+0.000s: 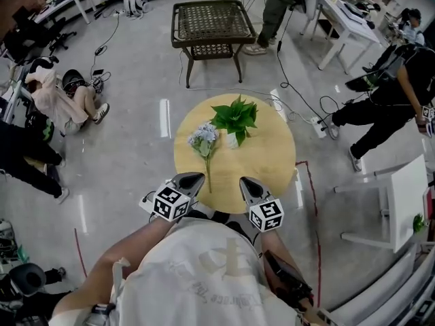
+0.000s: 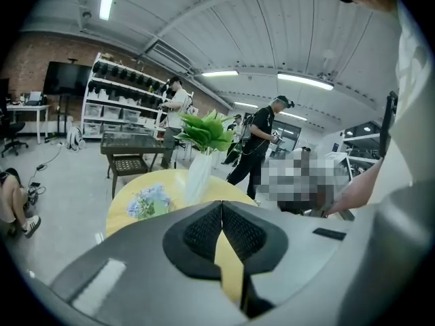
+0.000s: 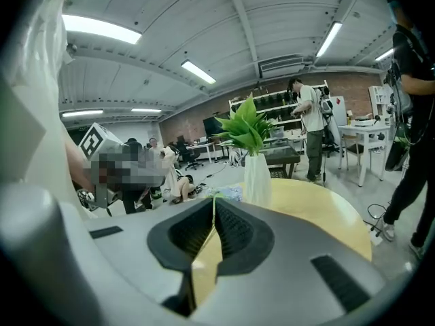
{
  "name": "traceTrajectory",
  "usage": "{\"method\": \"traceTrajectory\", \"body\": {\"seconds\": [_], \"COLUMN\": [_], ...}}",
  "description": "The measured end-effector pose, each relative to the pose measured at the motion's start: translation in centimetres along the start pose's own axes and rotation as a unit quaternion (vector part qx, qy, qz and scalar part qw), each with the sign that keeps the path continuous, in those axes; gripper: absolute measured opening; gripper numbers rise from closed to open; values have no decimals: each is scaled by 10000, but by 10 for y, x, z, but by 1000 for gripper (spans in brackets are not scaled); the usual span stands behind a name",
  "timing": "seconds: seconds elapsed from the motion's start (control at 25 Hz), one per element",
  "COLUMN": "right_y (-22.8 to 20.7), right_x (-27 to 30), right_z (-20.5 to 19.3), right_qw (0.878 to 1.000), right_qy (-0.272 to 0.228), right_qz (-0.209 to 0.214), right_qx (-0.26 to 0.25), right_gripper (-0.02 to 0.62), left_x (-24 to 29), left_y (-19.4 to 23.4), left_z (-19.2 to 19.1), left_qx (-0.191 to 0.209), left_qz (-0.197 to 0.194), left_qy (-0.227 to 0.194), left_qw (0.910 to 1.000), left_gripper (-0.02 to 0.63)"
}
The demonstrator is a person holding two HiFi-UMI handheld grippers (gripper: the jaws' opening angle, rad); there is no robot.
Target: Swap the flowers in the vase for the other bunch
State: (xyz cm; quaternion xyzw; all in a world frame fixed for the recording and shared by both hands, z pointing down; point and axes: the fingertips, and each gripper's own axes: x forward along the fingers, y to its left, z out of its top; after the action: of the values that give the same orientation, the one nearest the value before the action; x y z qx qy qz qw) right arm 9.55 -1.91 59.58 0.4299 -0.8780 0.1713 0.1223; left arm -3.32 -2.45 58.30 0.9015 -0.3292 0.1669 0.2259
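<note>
A round yellow table (image 1: 272,172) holds a white vase (image 1: 233,139) with a green leafy bunch (image 1: 236,115) in it. To the vase's left a pale blue flower bunch (image 1: 203,138) lies flat, its stem pointing at me. My left gripper (image 1: 192,179) hovers over the table's near edge by that stem, shut and holding nothing. My right gripper (image 1: 246,183) is beside it, also shut and holding nothing. In the left gripper view the vase (image 2: 198,176) and blue bunch (image 2: 149,200) lie ahead of the shut jaws (image 2: 221,206). The right gripper view shows the vase (image 3: 257,178) beyond its shut jaws (image 3: 214,201).
A dark wicker side table (image 1: 212,24) stands beyond the round table. Cables (image 1: 299,94) run over the grey floor. Several people sit or stand around the room, one at the left (image 1: 64,97), one at the right (image 1: 387,104). A white table (image 1: 408,195) is at the right.
</note>
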Motion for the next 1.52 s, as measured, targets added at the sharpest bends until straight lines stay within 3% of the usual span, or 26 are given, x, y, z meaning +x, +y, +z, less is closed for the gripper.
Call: {"method": "traceTrajectory", "body": {"seconds": [0.52, 1.0, 1.04, 1.12, 1.28, 1.52], "right_y": [-26, -35, -37, -39, -39, -41], "right_x": [12, 23, 24, 27, 32, 36], "right_z": [31, 100, 104, 112, 123, 127], "right_qw": [9992, 9949, 9944, 9936, 9927, 9932], "right_qy": [-113, -665, -700, -749, -808, -755], "right_qz": [-375, -677, -705, -743, -761, -770], "right_qx": [-61, -343, -362, -396, -463, -438], "right_gripper": [9, 11, 17, 130, 149, 236], "left_x": [4, -7, -8, -10, -15, -13], "left_y": [21, 49, 51, 56, 65, 69], "left_z": [11, 19, 19, 18, 14, 16], "left_qx": [-49, -190, -199, -230, -313, -362], "left_qz": [-81, -186, -187, -171, -106, -140], "left_qy": [-1, -143, -159, -177, -191, -253], "left_qw": [10000, 9995, 9995, 9994, 9993, 9989], "left_gripper": [6, 6, 6, 6, 6, 6]}}
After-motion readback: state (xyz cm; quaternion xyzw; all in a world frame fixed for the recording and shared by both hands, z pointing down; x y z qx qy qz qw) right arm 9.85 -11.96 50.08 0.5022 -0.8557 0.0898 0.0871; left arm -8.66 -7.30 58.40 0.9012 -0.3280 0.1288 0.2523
